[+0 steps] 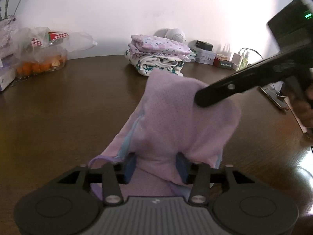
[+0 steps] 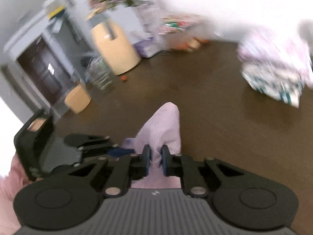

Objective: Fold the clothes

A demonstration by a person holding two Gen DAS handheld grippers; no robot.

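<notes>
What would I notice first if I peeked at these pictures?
First you would notice the soft lilac dotted cloth, bunched up in the middle of the dark brown wooden table. Two black grippers are at it: the right gripper pinches a fold, and the left gripper has its blue pads on either side of the near end. Behind sits a stack of folded flowery clothes.

The brown tabletop lies bare to the left of the lilac garment, open for passage. At the far edge stands a stack of folded clothes, just behind the garment. A bag of oranges and boxes crowd the far left corner; chargers and small tins line the far right. The right gripper crosses above the garment from the right
</notes>
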